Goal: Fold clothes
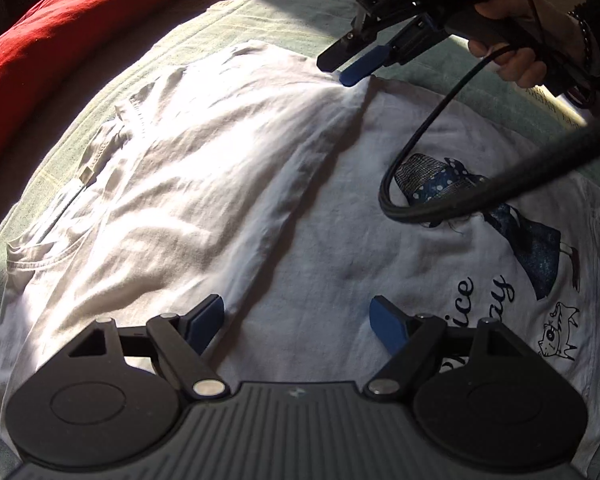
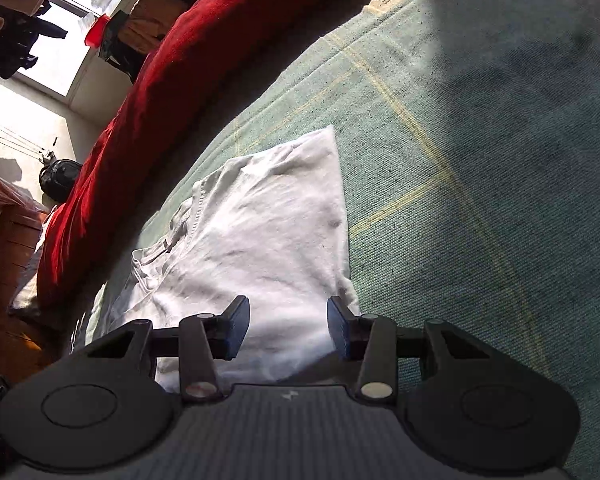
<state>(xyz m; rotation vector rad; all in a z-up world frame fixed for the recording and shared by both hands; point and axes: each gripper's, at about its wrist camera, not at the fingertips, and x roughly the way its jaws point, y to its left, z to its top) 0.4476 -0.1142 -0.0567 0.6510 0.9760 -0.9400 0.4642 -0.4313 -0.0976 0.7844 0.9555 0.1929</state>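
A white T-shirt [image 1: 180, 180] lies on a green bedspread [image 1: 260, 4], its left part folded over the middle. A blue printed figure and lettering [image 1: 532, 248] show on its right half. My left gripper [image 1: 298, 320] hovers open over the near part of the shirt, and the fold's edge runs under its left finger. At the far end of the fold, a hand [image 1: 516, 60] holds my right gripper [image 1: 340, 68]. In the right wrist view the right gripper [image 2: 288, 330] stands partly open above the shirt [image 2: 260, 232], with nothing pinched between its pads.
A red blanket [image 1: 40, 40] lies bunched along the far left of the bed, also in the right wrist view [image 2: 160, 100]. A black cable [image 1: 412, 152] loops over the shirt's print. Bare bedspread [image 2: 480, 160] stretches right of the shirt. Wooden furniture [image 2: 8, 280] stands beyond the bed.
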